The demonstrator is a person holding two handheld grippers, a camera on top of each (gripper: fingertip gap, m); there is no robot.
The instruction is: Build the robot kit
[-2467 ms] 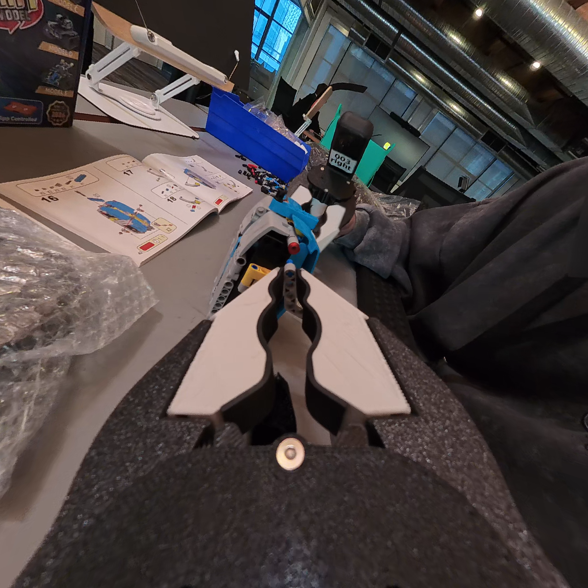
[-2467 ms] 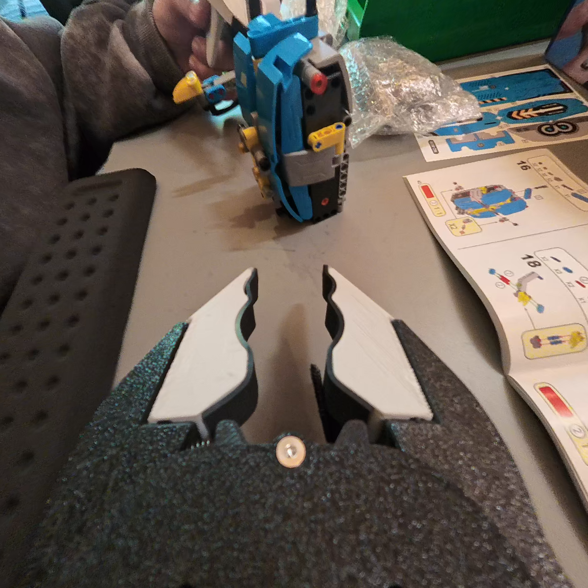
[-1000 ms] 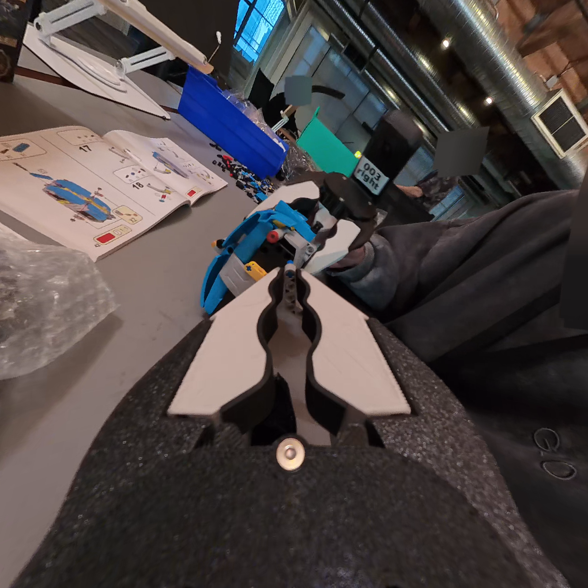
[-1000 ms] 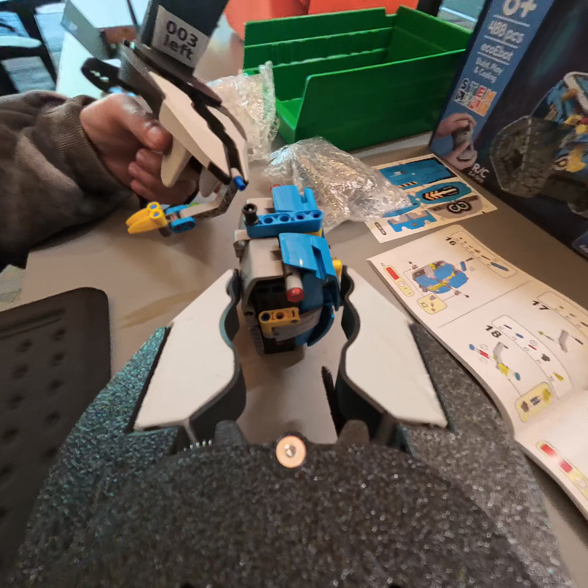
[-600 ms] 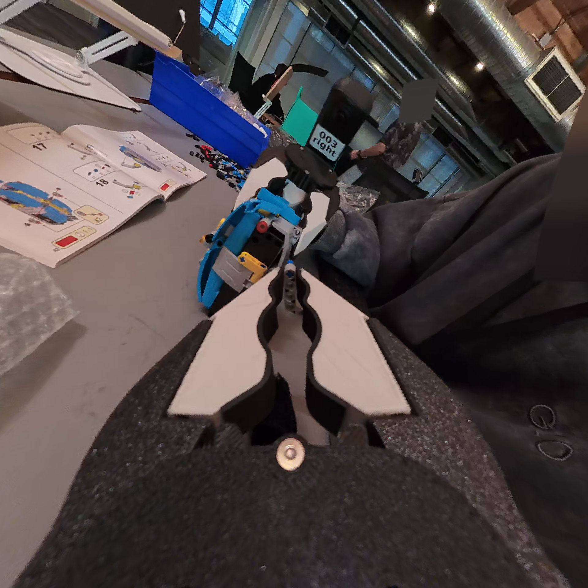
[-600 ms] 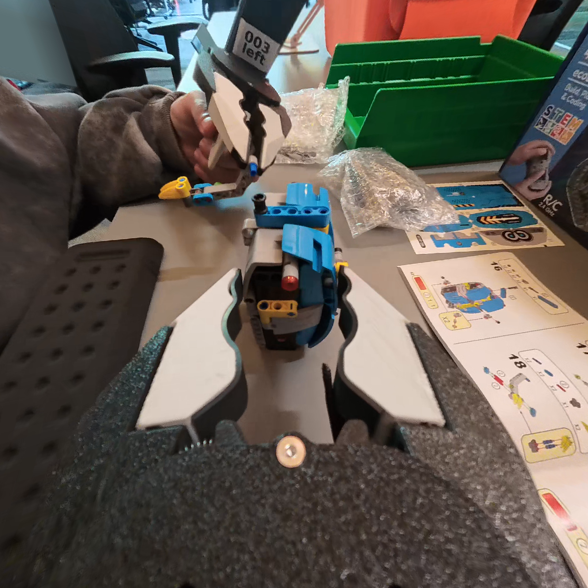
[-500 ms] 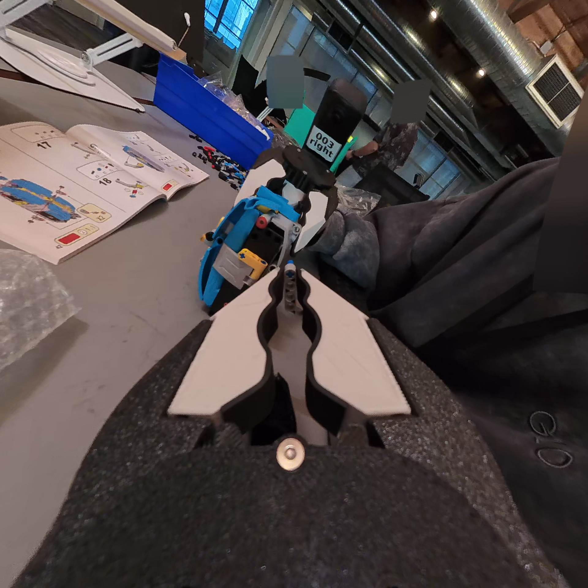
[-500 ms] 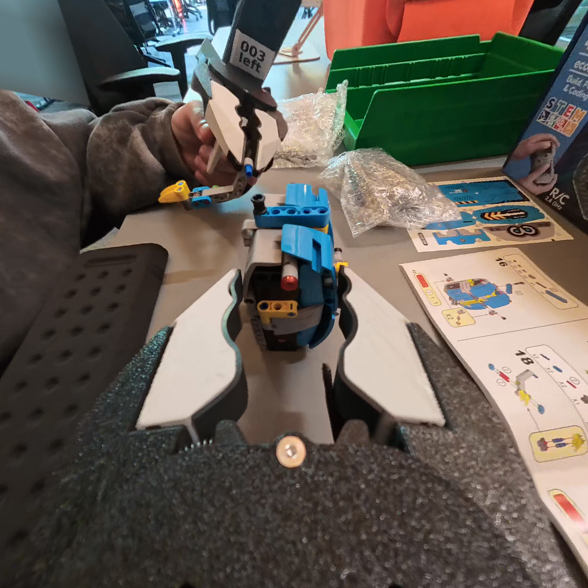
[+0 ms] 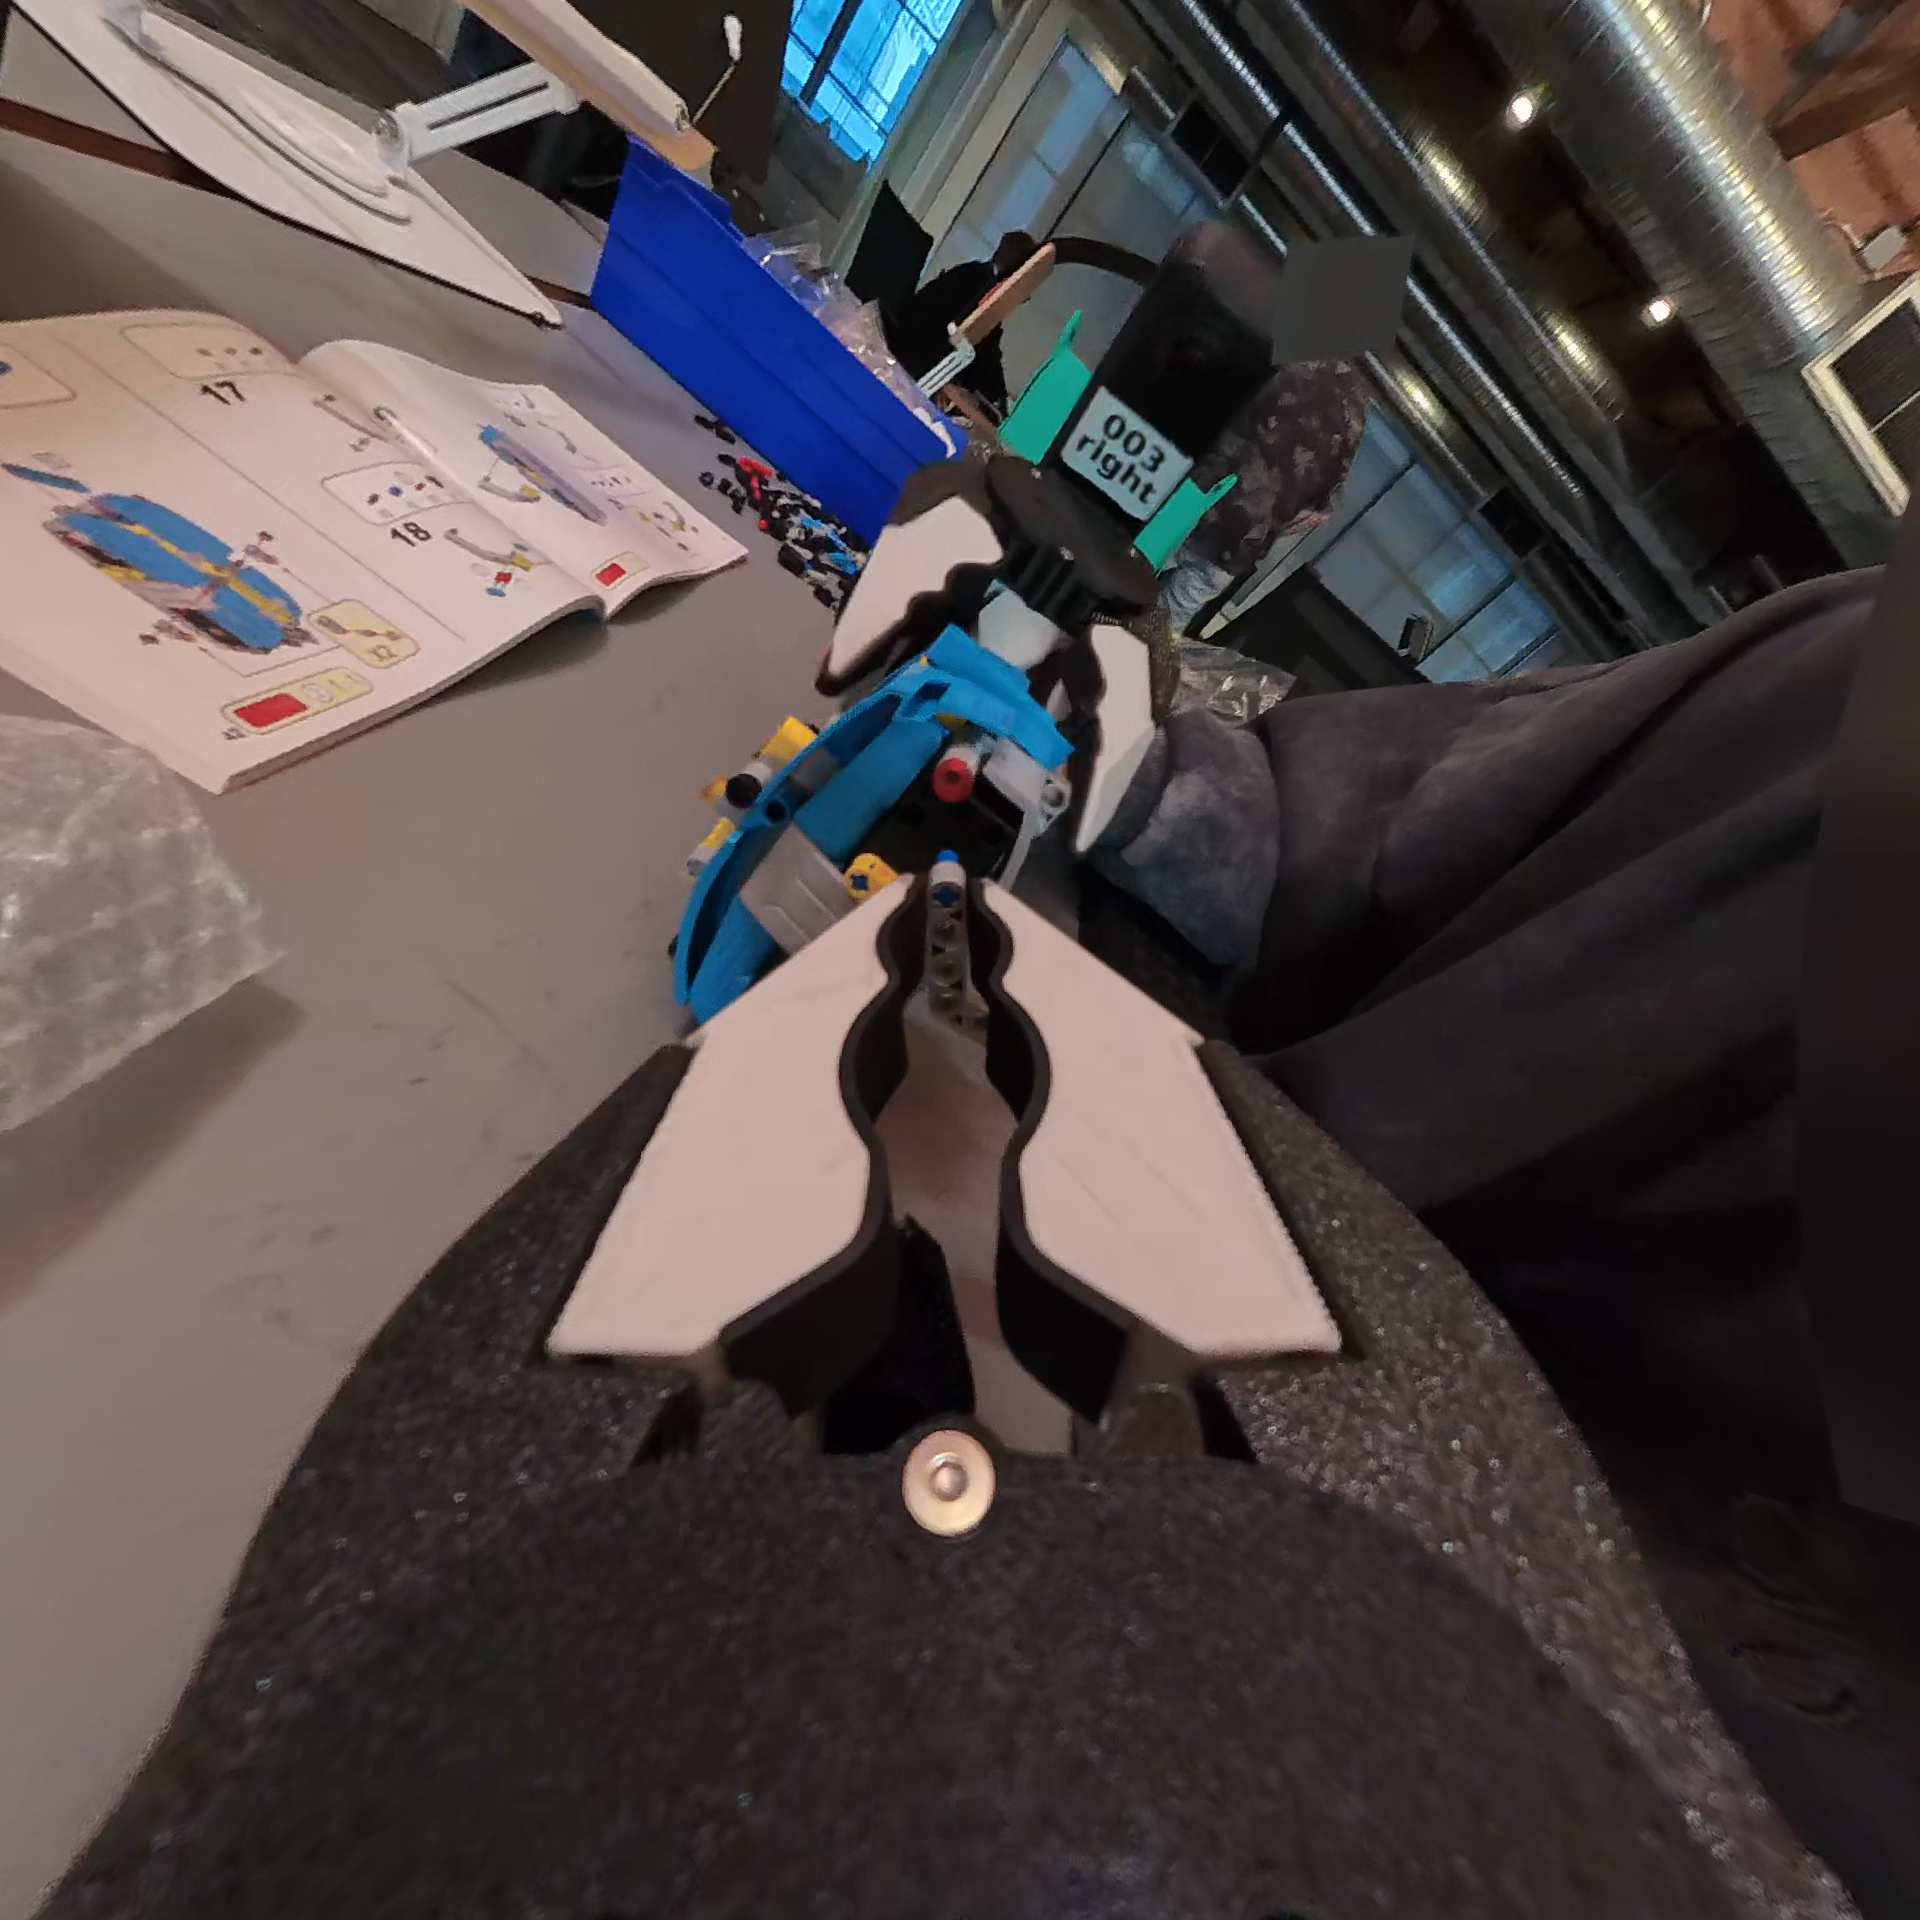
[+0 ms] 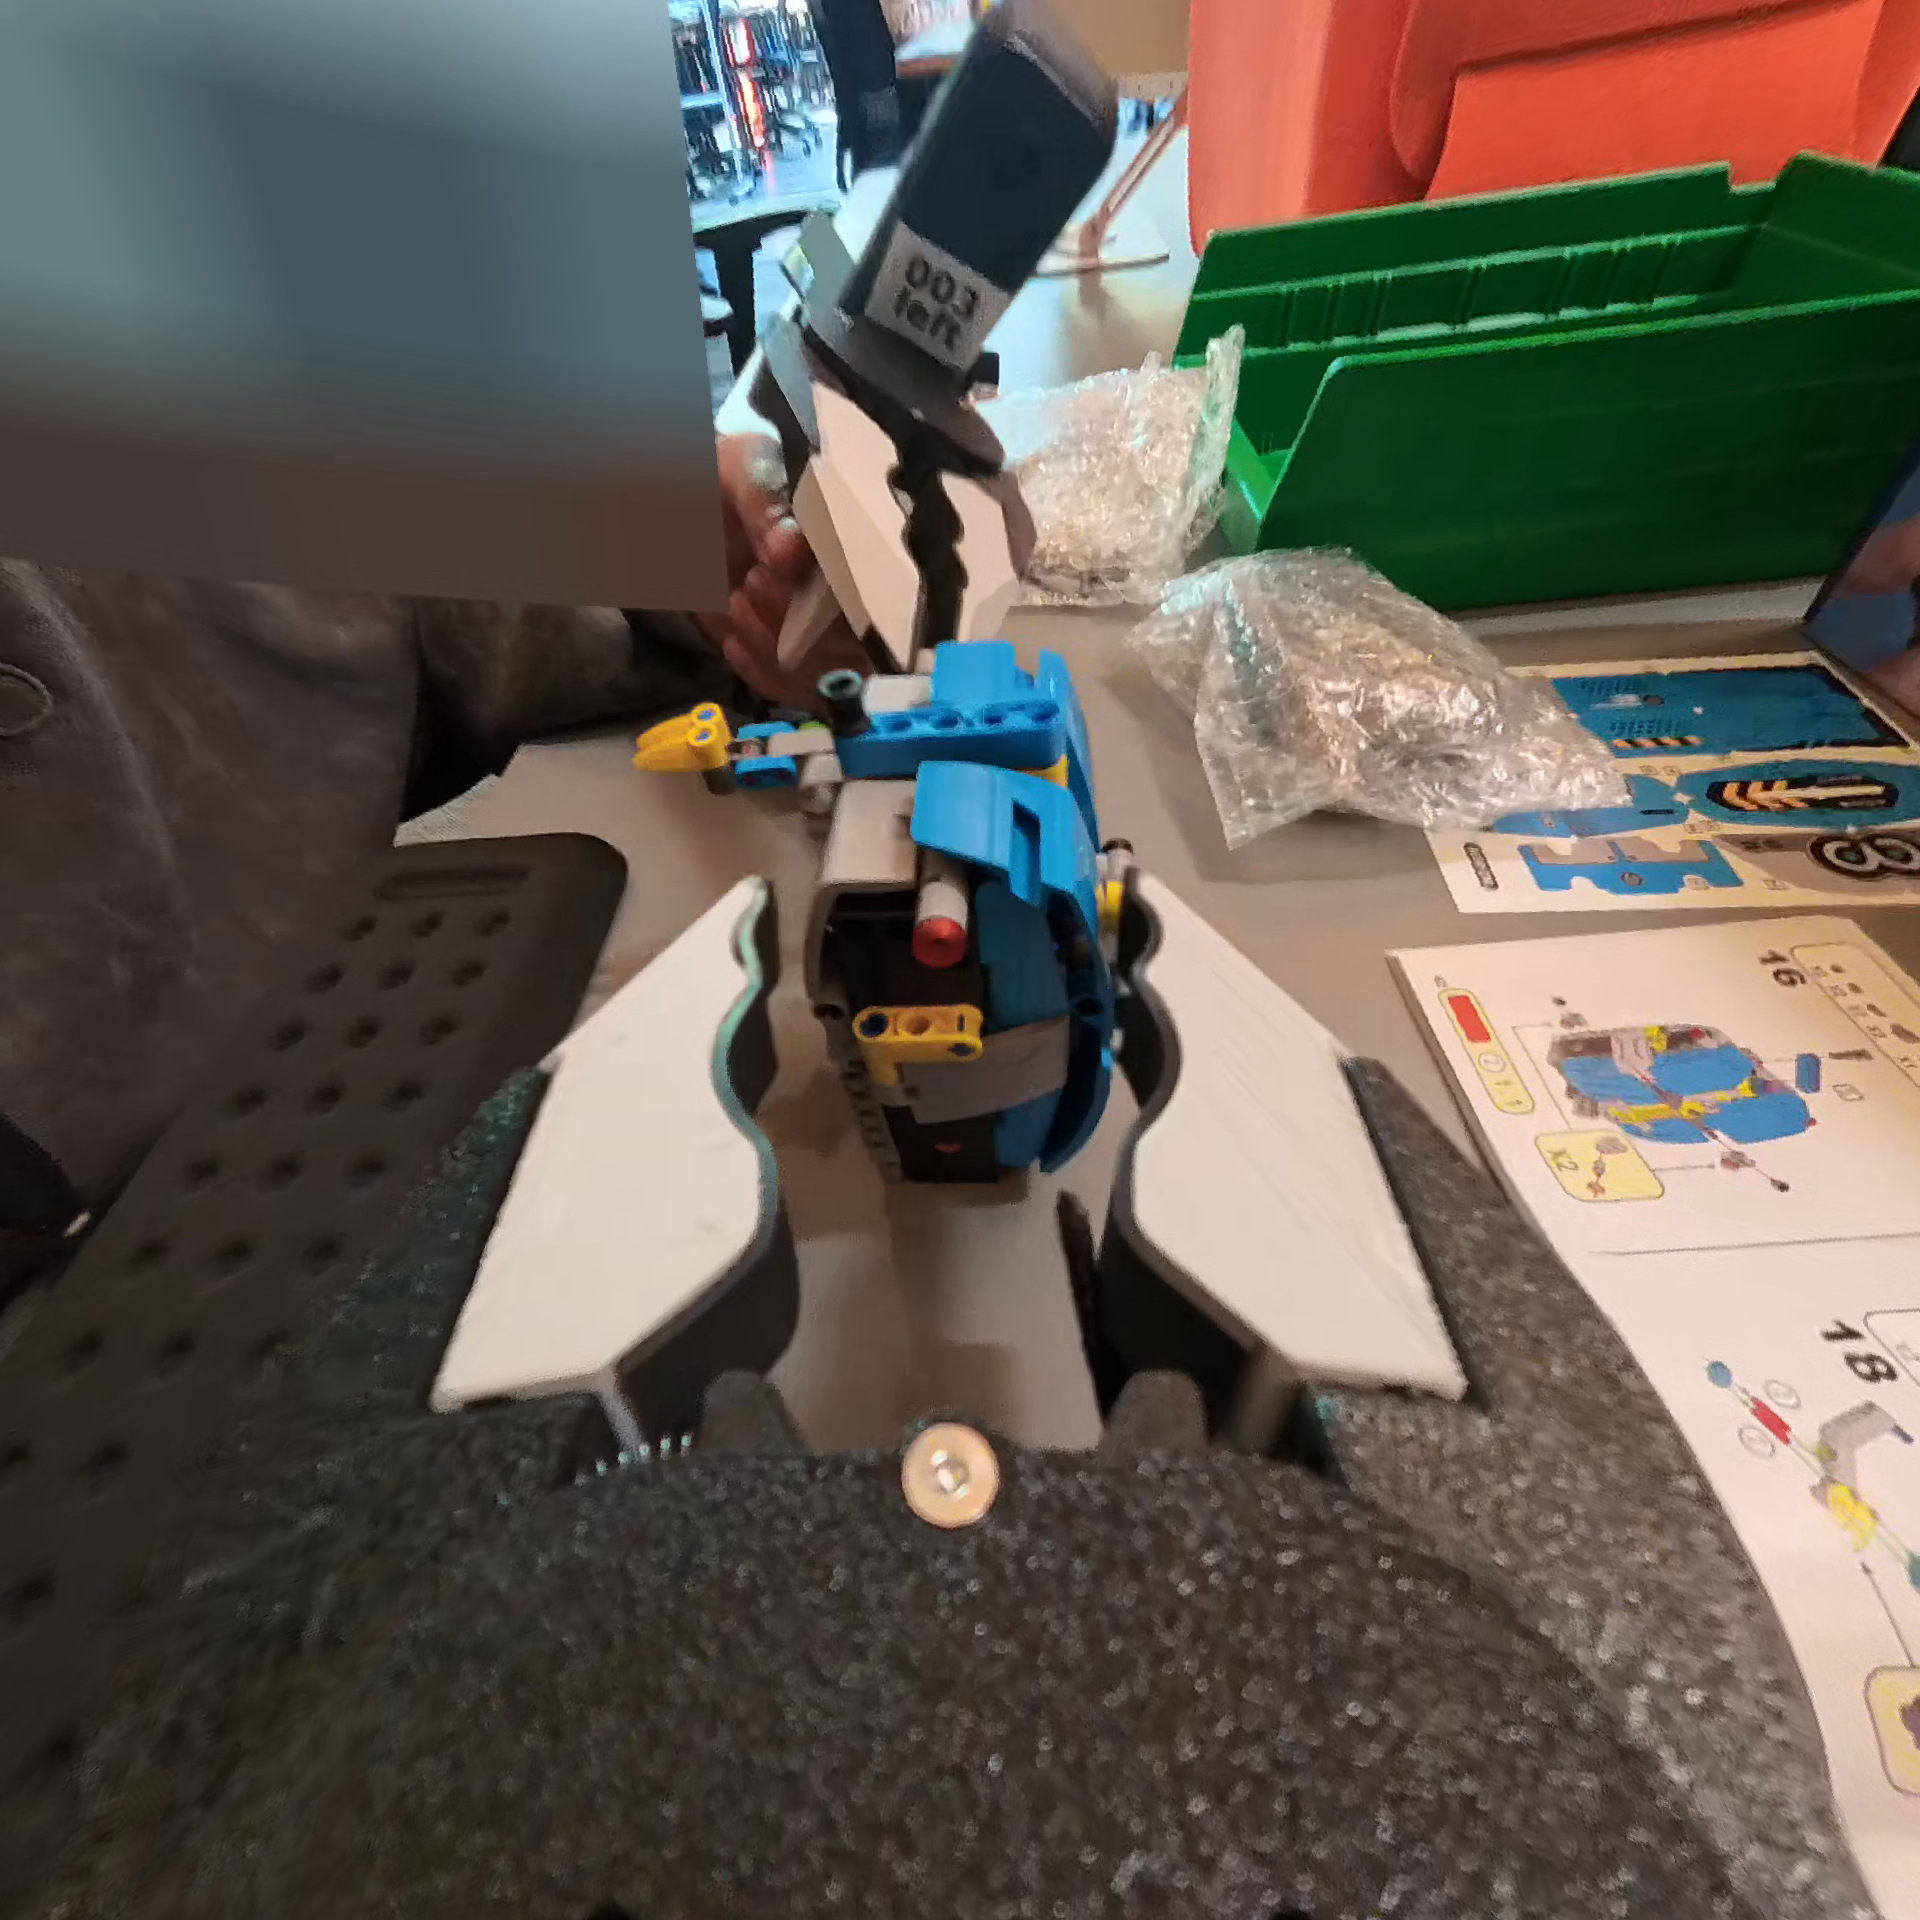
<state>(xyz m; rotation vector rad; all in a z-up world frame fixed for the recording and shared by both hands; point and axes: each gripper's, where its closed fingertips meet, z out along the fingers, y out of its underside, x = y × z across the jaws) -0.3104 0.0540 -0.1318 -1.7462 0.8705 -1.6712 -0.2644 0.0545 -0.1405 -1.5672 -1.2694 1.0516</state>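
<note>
1. The right gripper [image 10: 951,914] has its jaws set wide around a blue, grey and black brick model [image 10: 961,966] that stands on end on the grey table [image 10: 1299,935]. Both fingers sit against its flanks, seemingly to steady it.
2. The left gripper [image 9: 948,909] has its jaws drawn narrow, pinching a thin grey brick beam [image 9: 945,951] tipped with a blue pin. In the right wrist view the beam's far end, carrying yellow and blue connectors [image 10: 691,743], sticks out sideways at the top of the model, as if held there for fitting.
3. An open instruction booklet [image 10: 1662,1091] lies to the right of the model, within easy sight, and a sticker sheet [image 10: 1714,810] lies beyond it.
4. Two crumpled clear bags [image 10: 1340,686] lie in front of a green bin [image 10: 1558,416]; a blue bin [image 9: 748,343] with loose small parts beside it stands farther off.
5. Each gripper bears a printed label, the booklet has printed step numbers, and a box edge shows at the far right; I do not repeat any wording.
</note>
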